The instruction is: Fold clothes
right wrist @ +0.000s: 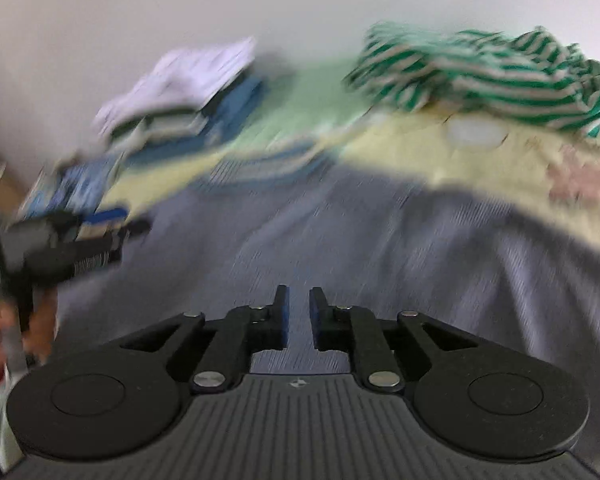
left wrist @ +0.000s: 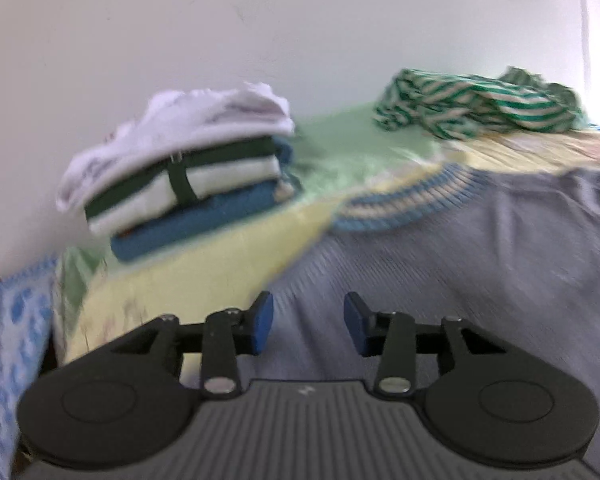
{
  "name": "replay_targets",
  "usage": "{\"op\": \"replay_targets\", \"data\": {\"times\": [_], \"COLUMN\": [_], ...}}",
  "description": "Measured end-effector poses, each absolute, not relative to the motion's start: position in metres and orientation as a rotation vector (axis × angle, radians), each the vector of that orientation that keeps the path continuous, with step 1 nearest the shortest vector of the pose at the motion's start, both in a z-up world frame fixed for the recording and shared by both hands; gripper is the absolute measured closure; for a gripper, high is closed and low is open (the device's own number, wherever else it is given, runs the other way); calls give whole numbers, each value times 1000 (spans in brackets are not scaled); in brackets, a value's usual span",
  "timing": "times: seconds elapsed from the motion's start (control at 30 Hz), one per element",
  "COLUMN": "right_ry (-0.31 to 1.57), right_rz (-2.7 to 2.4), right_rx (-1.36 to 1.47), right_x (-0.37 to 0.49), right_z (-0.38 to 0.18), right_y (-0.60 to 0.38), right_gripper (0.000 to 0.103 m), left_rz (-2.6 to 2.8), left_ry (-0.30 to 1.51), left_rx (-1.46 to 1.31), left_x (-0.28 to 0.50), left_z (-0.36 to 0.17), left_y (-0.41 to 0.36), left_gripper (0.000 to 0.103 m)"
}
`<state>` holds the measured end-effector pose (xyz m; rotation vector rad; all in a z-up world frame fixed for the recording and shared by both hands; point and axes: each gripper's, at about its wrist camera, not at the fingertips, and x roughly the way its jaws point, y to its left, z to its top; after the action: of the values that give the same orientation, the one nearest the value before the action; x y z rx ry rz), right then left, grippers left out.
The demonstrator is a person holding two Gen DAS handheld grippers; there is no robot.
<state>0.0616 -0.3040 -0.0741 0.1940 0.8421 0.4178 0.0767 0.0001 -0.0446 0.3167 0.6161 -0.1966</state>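
A grey ribbed sweater (left wrist: 440, 260) lies spread on the bed, its blue and cream striped collar (left wrist: 400, 204) towards the back. My left gripper (left wrist: 308, 304) hovers over the sweater's left part, open, with nothing between its blue pads. In the right wrist view the grey sweater (right wrist: 340, 240) fills the middle, blurred by motion. My right gripper (right wrist: 299, 294) is above it, its jaws a narrow gap apart and empty. The left gripper (right wrist: 128, 220) shows at the left edge of that view, held by a hand (right wrist: 40, 320).
A stack of folded clothes (left wrist: 180, 168), white on top and blue at the bottom, sits at the back left by the wall. A crumpled green striped garment (left wrist: 480, 100) lies at the back right. The yellow and green sheet (left wrist: 220, 264) covers the bed. A blue patterned cloth (left wrist: 12, 340) hangs at its left edge.
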Motion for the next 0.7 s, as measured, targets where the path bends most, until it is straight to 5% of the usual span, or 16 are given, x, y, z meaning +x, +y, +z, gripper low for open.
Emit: {"op": "replay_targets", "data": {"times": [0.7], "right_ry": [885], "right_rz": [271], "right_rx": [21], "right_x": [-104], "right_z": [-69], "right_y": [-299], "right_gripper": [89], "left_rz": [-319], "left_ry": [773], "left_rx": [289], "left_x": [-93], "left_z": [-44], "left_y": [27], "left_gripper": [58]}}
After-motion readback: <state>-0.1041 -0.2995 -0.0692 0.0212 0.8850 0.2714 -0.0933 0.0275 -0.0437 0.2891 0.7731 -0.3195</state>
